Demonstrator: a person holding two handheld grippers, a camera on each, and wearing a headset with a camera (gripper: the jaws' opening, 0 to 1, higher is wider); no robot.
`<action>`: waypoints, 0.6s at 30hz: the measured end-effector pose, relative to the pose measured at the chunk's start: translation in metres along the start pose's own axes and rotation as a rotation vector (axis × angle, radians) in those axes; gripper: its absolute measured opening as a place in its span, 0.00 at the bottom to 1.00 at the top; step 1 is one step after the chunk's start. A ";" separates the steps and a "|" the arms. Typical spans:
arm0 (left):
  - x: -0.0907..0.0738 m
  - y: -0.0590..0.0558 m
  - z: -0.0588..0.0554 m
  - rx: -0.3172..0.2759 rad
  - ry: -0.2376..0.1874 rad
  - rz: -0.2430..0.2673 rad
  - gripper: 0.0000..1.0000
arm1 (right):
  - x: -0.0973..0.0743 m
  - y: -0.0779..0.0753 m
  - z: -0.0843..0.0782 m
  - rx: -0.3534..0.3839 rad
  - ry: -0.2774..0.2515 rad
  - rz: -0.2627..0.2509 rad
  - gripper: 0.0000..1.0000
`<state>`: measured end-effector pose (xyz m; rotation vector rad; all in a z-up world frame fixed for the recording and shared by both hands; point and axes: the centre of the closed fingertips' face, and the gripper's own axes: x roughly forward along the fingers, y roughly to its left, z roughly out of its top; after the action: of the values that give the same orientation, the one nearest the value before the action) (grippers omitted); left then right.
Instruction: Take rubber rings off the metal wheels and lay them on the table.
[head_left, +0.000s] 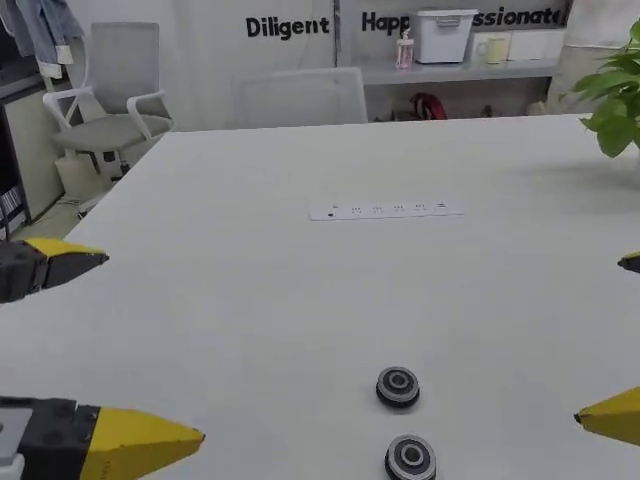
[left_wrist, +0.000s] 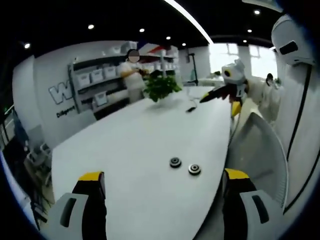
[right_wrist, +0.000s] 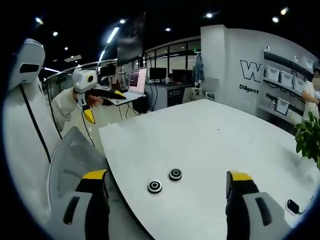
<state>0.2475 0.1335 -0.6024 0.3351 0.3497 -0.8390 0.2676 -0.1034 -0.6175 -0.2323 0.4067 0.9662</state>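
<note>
Desk (head_left: 250, 250): open surface on every side of the socket strip (head_left: 385, 210). Left gripper (head_left: 154, 348) and right gripper (head_left: 598, 340) sit low, nearer than the strip, far apart, jaws wide, holding nothing. Metal wheel (head_left: 398, 387) and second wheel (head_left: 411, 458) lie between them, well short of the strip, dark rings on.

Head view looks forward and down across the table (head_left: 300, 280), wheels (head_left: 398, 387) at lower centre. Both gripper views look in from opposite ends of the near edge, well back. All three share the wheels, lower centre of frame.
</note>
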 end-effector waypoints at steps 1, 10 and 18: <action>0.002 0.001 0.004 0.017 0.001 -0.008 0.98 | 0.001 -0.002 0.004 -0.008 -0.006 0.001 0.94; 0.020 0.005 0.034 0.079 -0.054 -0.047 0.99 | 0.010 -0.017 0.031 -0.053 -0.059 -0.002 0.93; 0.035 0.006 0.066 0.109 -0.130 -0.099 0.98 | 0.028 -0.029 0.055 -0.070 -0.107 0.026 0.89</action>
<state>0.2848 0.0867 -0.5577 0.3654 0.2011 -0.9742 0.3185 -0.0788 -0.5801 -0.2381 0.2790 1.0148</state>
